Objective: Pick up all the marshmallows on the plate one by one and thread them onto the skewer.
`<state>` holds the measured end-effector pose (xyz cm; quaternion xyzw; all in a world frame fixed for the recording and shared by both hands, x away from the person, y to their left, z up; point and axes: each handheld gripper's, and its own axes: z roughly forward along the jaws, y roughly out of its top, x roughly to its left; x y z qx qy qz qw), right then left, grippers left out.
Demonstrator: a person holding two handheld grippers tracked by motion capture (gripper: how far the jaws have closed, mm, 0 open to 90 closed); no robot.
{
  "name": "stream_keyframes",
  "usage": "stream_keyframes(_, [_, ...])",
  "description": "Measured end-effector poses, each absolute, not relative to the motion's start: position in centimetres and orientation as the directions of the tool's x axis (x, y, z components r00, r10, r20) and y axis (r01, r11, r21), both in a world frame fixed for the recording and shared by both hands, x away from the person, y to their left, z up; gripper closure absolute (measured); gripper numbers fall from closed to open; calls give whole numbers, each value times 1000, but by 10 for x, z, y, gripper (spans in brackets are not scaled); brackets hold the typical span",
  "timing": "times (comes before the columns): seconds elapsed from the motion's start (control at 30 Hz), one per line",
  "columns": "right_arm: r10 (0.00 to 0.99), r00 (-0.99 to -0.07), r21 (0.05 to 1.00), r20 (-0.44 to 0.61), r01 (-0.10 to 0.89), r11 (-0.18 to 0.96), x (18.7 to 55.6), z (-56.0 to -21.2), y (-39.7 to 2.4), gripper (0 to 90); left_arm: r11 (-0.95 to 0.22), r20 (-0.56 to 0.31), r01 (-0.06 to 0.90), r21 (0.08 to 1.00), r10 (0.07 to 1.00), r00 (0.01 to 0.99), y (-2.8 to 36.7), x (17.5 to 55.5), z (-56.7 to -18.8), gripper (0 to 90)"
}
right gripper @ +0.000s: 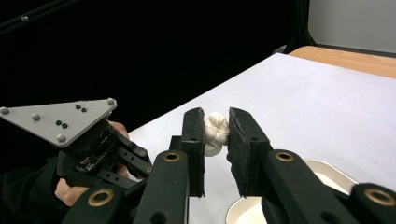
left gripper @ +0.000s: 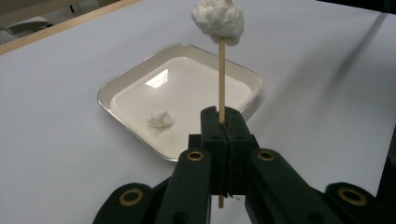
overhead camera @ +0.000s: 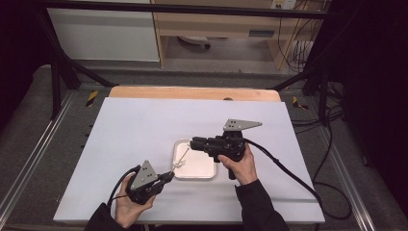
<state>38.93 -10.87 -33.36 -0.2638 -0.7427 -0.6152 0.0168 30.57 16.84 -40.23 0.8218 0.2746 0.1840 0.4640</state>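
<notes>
My left gripper is at the front left of the table, shut on a thin wooden skewer. The skewer carries a white lump and slants up over a shallow white tray. Another small white lump lies loose in the tray. My right gripper points left over the tray's far edge. Its pads press on a creased white lump from both sides.
The tray sits near the middle of a white table sheet, with a wooden strip along the far edge. Cables trail from both grippers. In the right gripper view, the hand on the left gripper is low on the left.
</notes>
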Motion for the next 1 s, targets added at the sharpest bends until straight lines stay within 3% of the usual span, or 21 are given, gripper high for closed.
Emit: stream_keyframes(1.0, [338,-887,900,316,393,188,380,-342,-97,825,-465,97,270,843,626,774,162,304,-409,890])
